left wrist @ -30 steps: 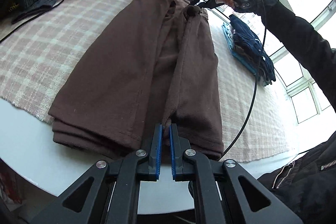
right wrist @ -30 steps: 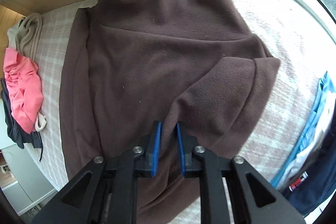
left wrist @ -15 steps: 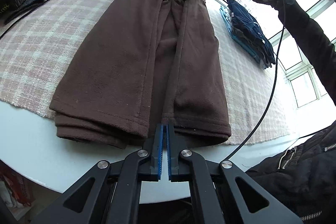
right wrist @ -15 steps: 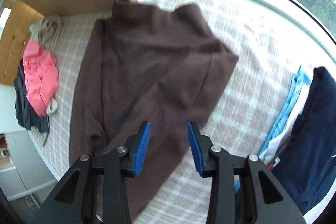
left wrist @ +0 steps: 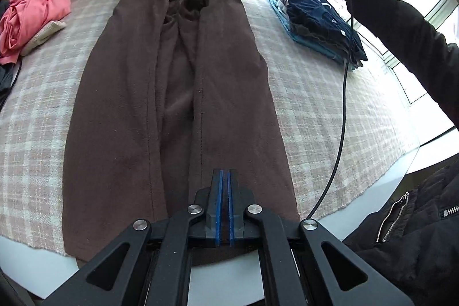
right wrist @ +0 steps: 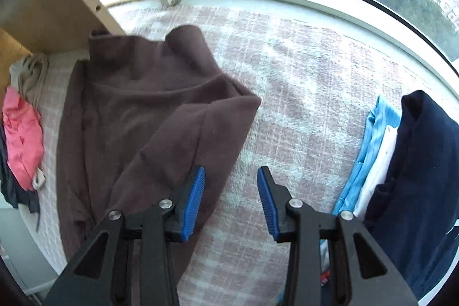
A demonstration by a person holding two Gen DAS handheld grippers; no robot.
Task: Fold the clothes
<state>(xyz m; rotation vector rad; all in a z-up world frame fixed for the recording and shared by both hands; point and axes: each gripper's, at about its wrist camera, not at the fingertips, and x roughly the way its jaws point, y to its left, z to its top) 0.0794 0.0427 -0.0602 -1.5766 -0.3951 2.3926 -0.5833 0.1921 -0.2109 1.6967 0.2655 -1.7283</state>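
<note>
A plain dark brown fleece garment [left wrist: 183,93] is spread over a cloth checked in pale pink and white [left wrist: 315,93]. A crumpled coral-pink garment [left wrist: 31,10] is seen beside a beige knit piece [left wrist: 43,36] and a dark charcoal one [right wrist: 11,191]. A stack of folded clothes [right wrist: 401,162] is layered in navy blue, white and light blue. The black grippers are fitted with bright blue ribbed pads [right wrist: 195,200]. A black sleeve [left wrist: 401,30] and black cable [left wrist: 341,111] are visible
</note>
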